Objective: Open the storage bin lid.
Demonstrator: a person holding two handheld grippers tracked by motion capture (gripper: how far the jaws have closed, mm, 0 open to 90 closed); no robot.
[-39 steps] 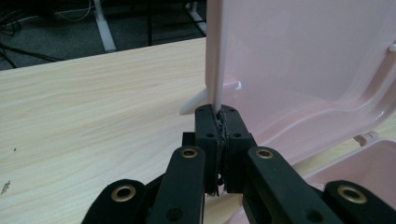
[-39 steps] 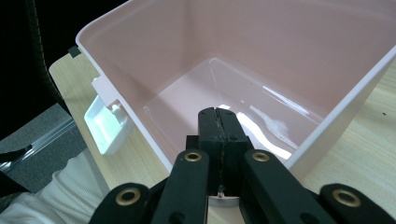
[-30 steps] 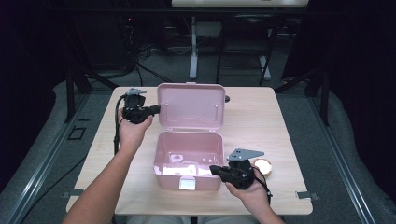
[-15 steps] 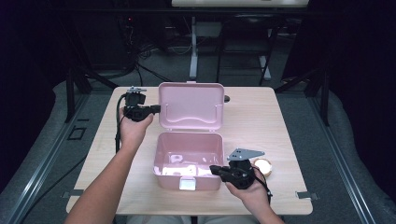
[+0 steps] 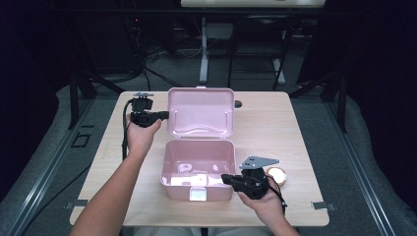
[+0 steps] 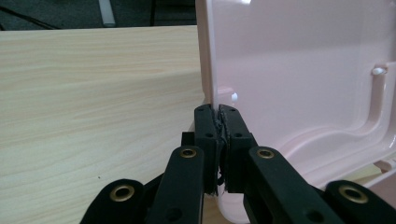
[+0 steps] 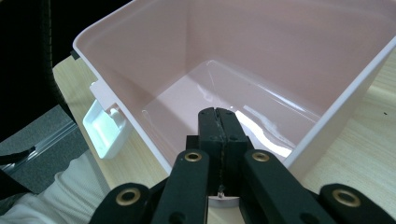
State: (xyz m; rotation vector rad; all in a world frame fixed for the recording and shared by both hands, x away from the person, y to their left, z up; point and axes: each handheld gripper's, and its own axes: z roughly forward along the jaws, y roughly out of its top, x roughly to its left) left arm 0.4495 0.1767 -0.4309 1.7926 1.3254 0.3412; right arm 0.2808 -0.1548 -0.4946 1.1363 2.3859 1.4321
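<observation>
— How many boxes are on the table [image 5: 123,162], and where?

— One pink plastic box [image 5: 196,164], sitting just toward six o'clock of the tabletop's centre. Its hinged lid [image 5: 200,112] stands open at the box's twelve o'clock side. One white latch [image 5: 197,193] hangs on the front wall at six o'clock. Inside, the box looks bare, with only glare on the floor.

— And the grippers?

— Two. The left gripper [image 5: 165,115] sits at nine o'clock of the lid; in the left gripper view its jaws are pinched on the lid's side edge [image 6: 208,56], the thin pink wall running between the two pads. The right gripper [image 5: 227,178] sits at about four o'clock of the box, right by its right rim; in the right gripper view its jaws are pressed together with nothing between them, the tips at the rim [image 7: 336,112] and aimed into the box.

— Anything else nearby?

— One small round gold-coloured object [image 5: 276,174] lies at three o'clock of the right gripper, partly hidden by it. One dark small item [image 5: 238,103] sits at the lid's two o'clock.

— Any writing?

— No brand, label or lettering can be read anywhere.
</observation>
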